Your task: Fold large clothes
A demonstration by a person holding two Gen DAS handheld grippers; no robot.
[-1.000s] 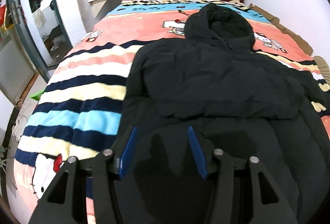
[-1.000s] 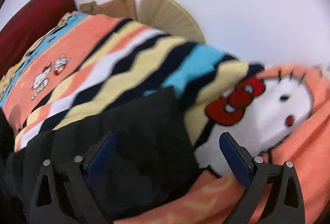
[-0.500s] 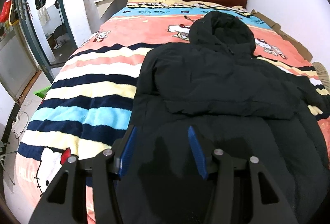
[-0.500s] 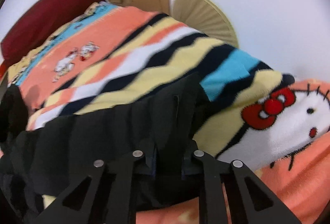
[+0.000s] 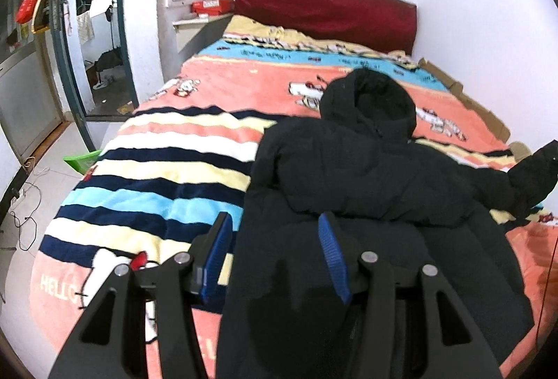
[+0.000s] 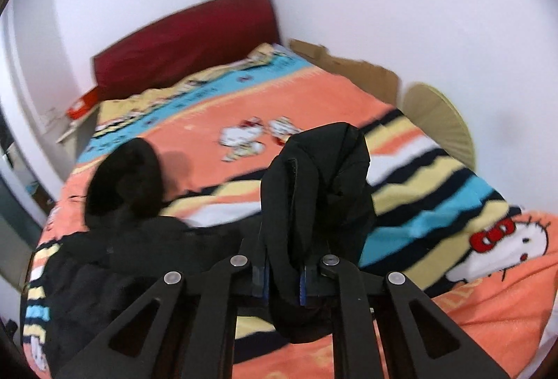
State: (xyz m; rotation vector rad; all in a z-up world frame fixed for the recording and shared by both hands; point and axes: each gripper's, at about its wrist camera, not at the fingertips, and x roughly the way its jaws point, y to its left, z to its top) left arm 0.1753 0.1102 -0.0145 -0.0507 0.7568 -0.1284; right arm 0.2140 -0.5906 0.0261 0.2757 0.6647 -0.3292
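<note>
The right gripper (image 6: pixel 282 277) is clamped on a bunched fold of the black hooded jacket (image 5: pixel 366 169), its blue pads (image 6: pixel 302 288) pressed against the fabric; the pinched cloth, which looks like a sleeve end (image 6: pixel 321 190), rises in a lump straight ahead of the fingers and hides part of the bed beyond. The rest of the jacket trails away to the left of this gripper, its hood (image 6: pixel 125 176) lying further ahead on that side. The left gripper (image 5: pixel 275 250) stands about half apart with nothing pressed between its blue pads (image 5: pixel 331 250); the jacket's lower body lies spread just beneath and ahead of it, though whether the fingers touch the cloth is unclear. The jacket rests on a striped cartoon blanket (image 5: pixel 167 176), which shows to the left of that gripper. Far ahead is a dark red headboard (image 5: pixel 324 9); cardboard (image 6: pixel 352 68) and a pale round fan (image 6: pixel 443 131) stand off to the right against the wall.
</note>
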